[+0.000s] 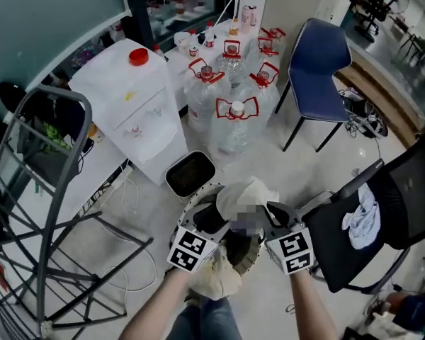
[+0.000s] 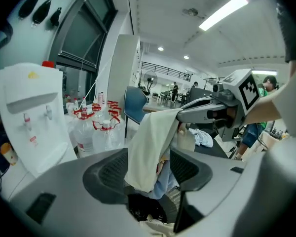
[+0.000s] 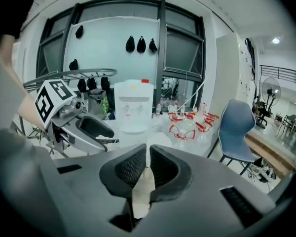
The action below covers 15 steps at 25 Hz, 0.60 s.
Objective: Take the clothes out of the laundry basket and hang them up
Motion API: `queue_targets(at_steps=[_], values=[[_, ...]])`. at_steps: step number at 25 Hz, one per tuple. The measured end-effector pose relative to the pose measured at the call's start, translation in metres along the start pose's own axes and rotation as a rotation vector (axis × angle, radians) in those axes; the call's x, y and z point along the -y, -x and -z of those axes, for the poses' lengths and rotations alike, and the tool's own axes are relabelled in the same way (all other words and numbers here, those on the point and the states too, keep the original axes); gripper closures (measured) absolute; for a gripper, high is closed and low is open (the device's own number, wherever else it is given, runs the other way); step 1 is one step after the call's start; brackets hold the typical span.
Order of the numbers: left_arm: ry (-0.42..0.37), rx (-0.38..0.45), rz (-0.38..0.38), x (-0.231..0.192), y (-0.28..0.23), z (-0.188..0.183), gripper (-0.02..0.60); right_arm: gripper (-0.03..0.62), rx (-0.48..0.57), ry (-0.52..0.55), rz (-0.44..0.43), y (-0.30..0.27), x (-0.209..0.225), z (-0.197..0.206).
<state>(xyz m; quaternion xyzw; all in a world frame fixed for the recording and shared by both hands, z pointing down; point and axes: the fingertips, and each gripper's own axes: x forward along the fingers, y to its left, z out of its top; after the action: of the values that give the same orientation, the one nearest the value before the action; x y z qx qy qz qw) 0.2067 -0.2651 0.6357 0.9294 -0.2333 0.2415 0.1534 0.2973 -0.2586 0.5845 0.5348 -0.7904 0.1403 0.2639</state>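
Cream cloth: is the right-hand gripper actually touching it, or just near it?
Touching. In the right gripper view, the jaws of the right gripper are closed on the cream cloth, which is pinched between them.

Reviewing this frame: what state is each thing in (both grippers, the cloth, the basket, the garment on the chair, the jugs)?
left gripper: jaws wide apart, cloth hanging between them, not clamped.
right gripper: shut on the cream cloth.
cream cloth: lifted, hanging from the right gripper above the laundry basket.
laundry basket: on the floor, fabric inside.
white garment: crumpled on the black chair.
water jugs: upright, capped.
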Motion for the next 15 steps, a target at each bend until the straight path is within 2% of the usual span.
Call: queue_targets(at_steps=[4,8,12,15], values=[[0.006,0.063,-0.036,0.017,0.053,-0.038,0.318,0.572,0.071,0.019,0.018,0.054,-0.013,-0.059],[-0.013,0.103,-0.048,0.054,0.107,-0.067,0.318,0.572,0.147,0.039,0.022,0.108,-0.03,-0.113],[0.009,0.14,-0.061,0.087,0.15,-0.071,0.295,0.572,0.206,0.028,0.016,0.156,-0.058,-0.155],[0.047,0.121,-0.055,0.11,0.17,-0.052,0.279,0.572,0.243,0.026,0.012,0.184,-0.08,-0.174]])
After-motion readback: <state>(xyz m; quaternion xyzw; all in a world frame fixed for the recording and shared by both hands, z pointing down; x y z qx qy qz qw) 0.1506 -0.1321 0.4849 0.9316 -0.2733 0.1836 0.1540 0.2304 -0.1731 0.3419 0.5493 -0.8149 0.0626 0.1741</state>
